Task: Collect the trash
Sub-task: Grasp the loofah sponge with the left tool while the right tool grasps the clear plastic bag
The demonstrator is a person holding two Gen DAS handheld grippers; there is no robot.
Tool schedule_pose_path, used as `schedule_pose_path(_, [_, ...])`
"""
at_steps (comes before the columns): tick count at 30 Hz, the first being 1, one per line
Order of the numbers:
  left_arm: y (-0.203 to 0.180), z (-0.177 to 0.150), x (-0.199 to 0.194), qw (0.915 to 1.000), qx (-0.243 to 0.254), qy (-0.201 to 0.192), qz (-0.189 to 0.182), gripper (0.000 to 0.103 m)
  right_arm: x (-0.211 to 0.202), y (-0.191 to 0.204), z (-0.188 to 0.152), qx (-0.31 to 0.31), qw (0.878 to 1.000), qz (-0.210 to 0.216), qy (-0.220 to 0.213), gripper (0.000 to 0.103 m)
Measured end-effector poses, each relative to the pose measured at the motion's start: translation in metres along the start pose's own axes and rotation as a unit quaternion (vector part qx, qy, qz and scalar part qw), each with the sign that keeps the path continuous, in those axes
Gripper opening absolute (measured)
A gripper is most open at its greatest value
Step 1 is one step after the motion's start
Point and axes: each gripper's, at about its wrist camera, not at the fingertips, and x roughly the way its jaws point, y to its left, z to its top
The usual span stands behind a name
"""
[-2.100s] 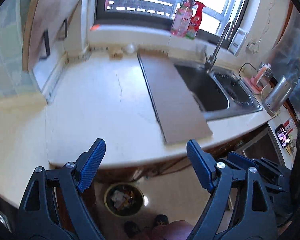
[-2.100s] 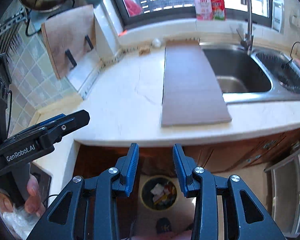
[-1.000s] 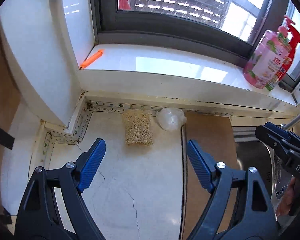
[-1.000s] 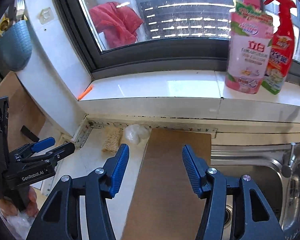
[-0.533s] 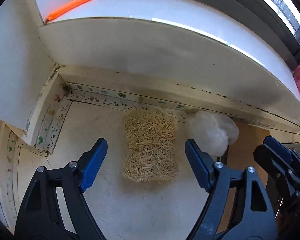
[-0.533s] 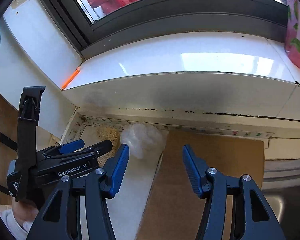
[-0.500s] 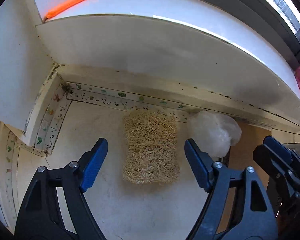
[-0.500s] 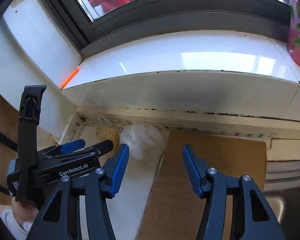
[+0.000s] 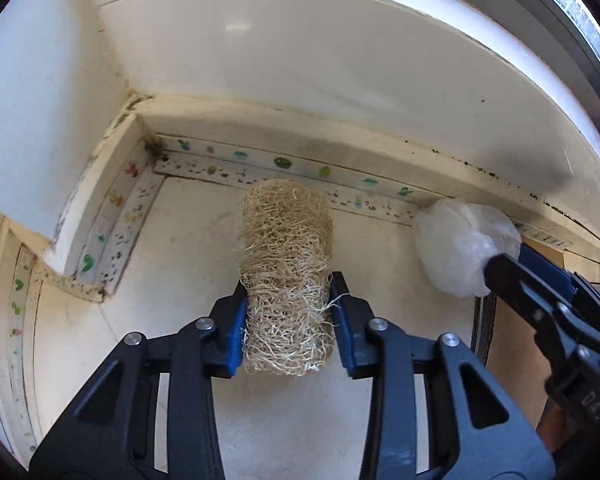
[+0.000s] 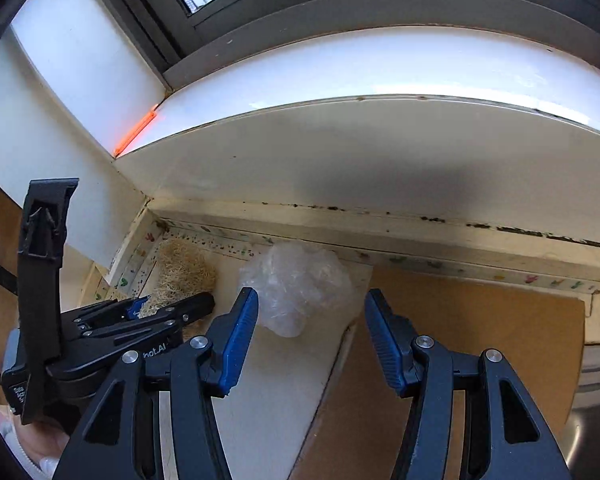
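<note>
Loofah scrubber (image 9: 286, 276) lying flat on the table (image 9: 172, 264), back corner, far end almost touching the patterned sealing strip (image 9: 284, 162) under the window sill (image 9: 340, 60). Pinched at its near half by left claw (image 9: 288, 320), blue pads pressed into both long sides, fibres bulging a bit between them; grip taken across the narrow width, probably because the piece is light and squashy and holds best that way. Not lifted yet, underside seemingly on the table.

Crumpled clear plastic wad (image 10: 296, 288) just right of the scrubber, also against the strip, at the back edge of the brown board (image 10: 480, 340). Right claw (image 10: 308, 336) spread wide, pads either side of the wad's near end but apart from it, nothing held; lined up for the next grab. Wad soft, likely to collapse on closing, so needs a deep bite.

Both pieces tucked into the wall corner, hence both claws reaching in low and forward, side by side, right claw's tip near the wad in the left view.

Orange strip (image 10: 136, 132) on the sill corner, untouched; unclear whether trash.

Stage: first pickup secured, second about to start, bin not in view. Risk: scrubber snagging, wad slipping out toward the wall
</note>
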Motion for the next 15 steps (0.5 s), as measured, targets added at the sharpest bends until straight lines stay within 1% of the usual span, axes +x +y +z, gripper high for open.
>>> schedule_pose_path(3, [0.006, -0.008, -0.005, 1.0000, -0.005, -0.006, -0.003, 0.032, 0.007, 0.009, -0.001, -0.011, 1.000, -0.003, -0.004, 0.063])
schedule_pose_path(7, [0.011, -0.022, -0.016, 0.9998, -0.011, -0.013, -0.003, 0.032, 0.022, 0.022, -0.001, -0.013, 1.000, 0.007, -0.002, 0.063])
schedule_pose_path(8, [0.009, -0.023, -0.018, 0.9998, -0.013, -0.015, -0.003, 0.032, 0.025, 0.026, -0.001, -0.014, 1.000, 0.009, -0.003, 0.059])
schedule_pose_path(9, [0.011, -0.026, -0.021, 0.9997, -0.015, -0.017, -0.003, 0.032, 0.028, 0.029, -0.001, -0.016, 1.000, 0.015, -0.003, 0.041])
schedule_pose_path(10, [0.012, -0.034, -0.028, 0.9997, -0.017, -0.020, -0.004, 0.031, 0.028, 0.032, -0.003, -0.016, 0.999, 0.034, 0.001, 0.034])
schedule_pose_path(11, [0.012, -0.037, -0.032, 0.9996, -0.018, -0.023, -0.004, 0.031, 0.028, 0.036, -0.004, -0.016, 0.999, 0.038, 0.004, 0.032])
schedule_pose_path(12, [0.014, -0.041, -0.037, 0.9994, -0.018, -0.028, -0.004, 0.031, 0.023, 0.037, -0.005, -0.018, 0.999, 0.032, -0.003, 0.028])
schedule_pose_path(15, [0.001, -0.049, -0.051, 0.9992, -0.016, -0.037, -0.004, 0.031, 0.010, 0.050, -0.010, -0.030, 0.999, 0.033, -0.009, 0.023])
